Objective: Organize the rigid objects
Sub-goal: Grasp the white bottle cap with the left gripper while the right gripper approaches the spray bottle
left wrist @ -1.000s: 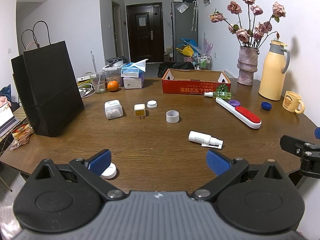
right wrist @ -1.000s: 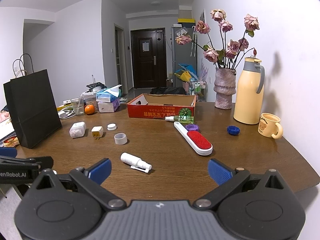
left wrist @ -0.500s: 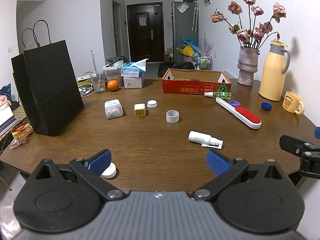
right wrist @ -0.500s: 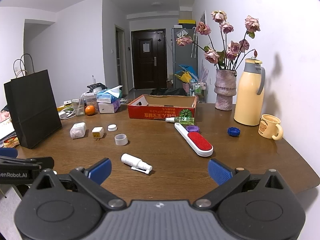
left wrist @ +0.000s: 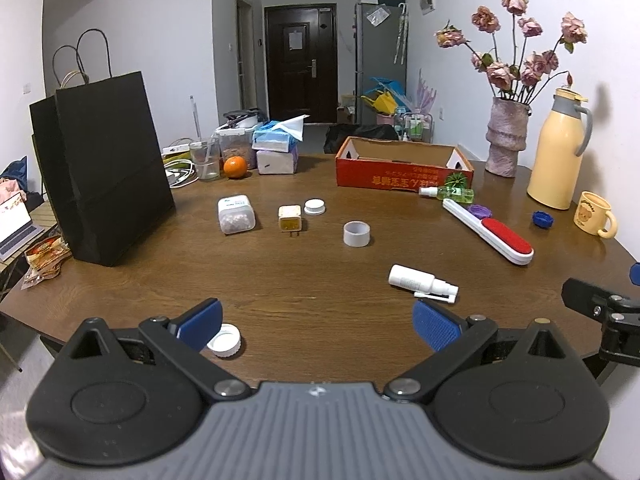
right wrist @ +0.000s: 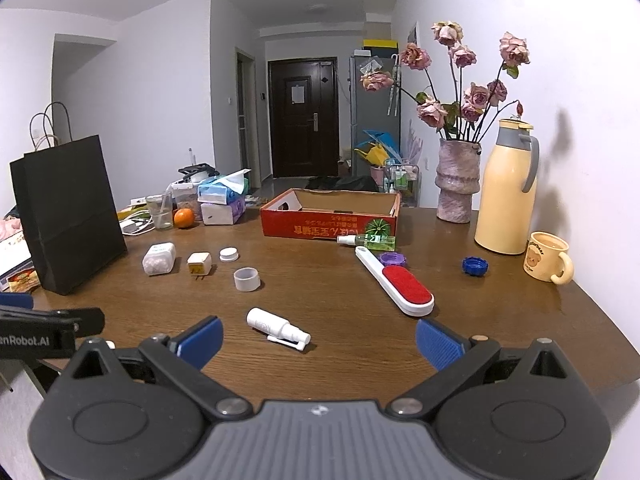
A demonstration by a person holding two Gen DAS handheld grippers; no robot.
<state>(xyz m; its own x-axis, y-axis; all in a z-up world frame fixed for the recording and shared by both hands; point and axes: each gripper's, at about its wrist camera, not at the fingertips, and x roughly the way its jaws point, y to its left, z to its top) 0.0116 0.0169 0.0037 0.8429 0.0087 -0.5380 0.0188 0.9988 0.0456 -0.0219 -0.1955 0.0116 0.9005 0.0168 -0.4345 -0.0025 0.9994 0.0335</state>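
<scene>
The left tool (right wrist: 48, 326), seen from the right wrist view, carries white lettering that reads "enRobot.AI", its start cut off by the frame edge. The red cardboard box (right wrist: 330, 229) has a row of yellow characters along its front wall, printed upside down and too small to read. The green spray bottle (left wrist: 456, 192) bears what may be a "2".

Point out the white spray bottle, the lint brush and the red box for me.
white spray bottle (right wrist: 276, 329): right wrist view, on its body.
lint brush (right wrist: 406, 289): right wrist view, on its red pad.
red box (left wrist: 404, 179): left wrist view, on its front wall.
</scene>
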